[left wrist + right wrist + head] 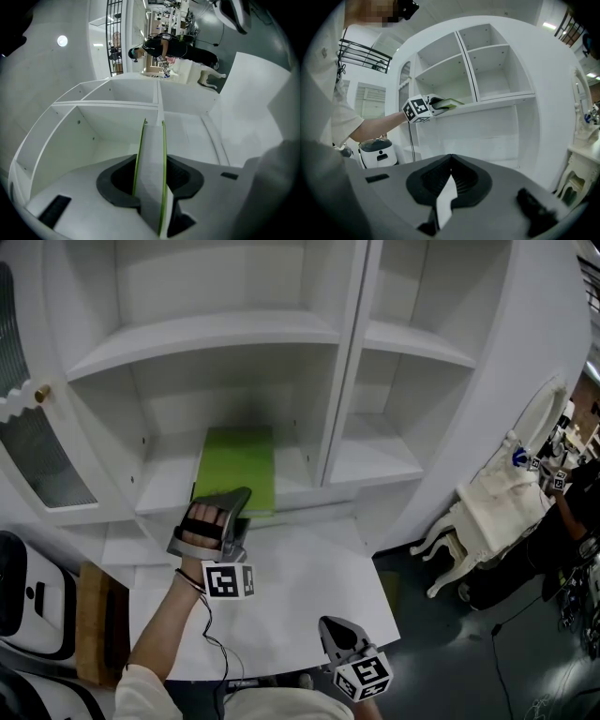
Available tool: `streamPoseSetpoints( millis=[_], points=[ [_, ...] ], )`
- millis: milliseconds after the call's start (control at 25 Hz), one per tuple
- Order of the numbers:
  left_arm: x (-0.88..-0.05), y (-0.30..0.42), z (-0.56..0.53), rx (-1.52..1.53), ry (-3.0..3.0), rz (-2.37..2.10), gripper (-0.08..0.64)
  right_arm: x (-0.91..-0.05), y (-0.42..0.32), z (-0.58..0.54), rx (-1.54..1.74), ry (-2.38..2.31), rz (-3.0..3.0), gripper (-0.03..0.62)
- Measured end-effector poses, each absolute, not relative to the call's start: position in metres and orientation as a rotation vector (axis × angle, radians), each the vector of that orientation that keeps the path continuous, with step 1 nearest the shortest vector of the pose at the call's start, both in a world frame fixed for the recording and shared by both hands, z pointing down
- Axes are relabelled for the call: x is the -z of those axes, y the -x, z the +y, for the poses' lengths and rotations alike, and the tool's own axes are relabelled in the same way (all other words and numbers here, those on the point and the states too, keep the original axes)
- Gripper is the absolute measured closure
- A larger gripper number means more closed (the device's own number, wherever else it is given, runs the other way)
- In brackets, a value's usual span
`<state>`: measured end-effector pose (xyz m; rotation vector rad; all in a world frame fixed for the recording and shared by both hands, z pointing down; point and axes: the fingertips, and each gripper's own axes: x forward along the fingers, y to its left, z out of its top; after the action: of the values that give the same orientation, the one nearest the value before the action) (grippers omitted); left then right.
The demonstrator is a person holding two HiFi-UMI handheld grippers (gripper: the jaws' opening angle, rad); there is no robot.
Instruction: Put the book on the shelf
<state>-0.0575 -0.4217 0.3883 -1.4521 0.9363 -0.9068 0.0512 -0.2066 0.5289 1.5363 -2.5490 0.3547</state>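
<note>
left fingers (115, 182) on book (151, 174), page edge foremost

Looking steeply down from head onto shelf unit (347, 381); L cam close inside one bay; R cam lower, farther back, sharing unit plus left gripper (438, 104) w/ head view.

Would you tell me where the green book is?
In the head view, the green book sits flat in the lower left compartment of the shelf, left of the divider, its near edge in the left claw.
</note>
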Motion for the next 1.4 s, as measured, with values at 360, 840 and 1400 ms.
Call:
streamPoseSetpoints(
  millis=[360, 840, 1400],
  points=[
    [-0.388, 0.056, -0.395, 0.858, 1.412, 0.959, 0.255, -0.532, -0.063, -0.197, -0.364, -1.564, -2.535, 0.58],
    [-0.361, 0.062, -0.355, 0.694, 1.339, 0.999, 0.261, -0.53, -0.054, -0.195, -0.353, -1.5, -2.578, 0.58],
    [-0.35, 0.061, -0.343, 0.631, 1.326, 1.018, 0.546, -0.533, -0.061, -0.191, -0.361, -1.532, -2.55, 0.58]
  ],
)
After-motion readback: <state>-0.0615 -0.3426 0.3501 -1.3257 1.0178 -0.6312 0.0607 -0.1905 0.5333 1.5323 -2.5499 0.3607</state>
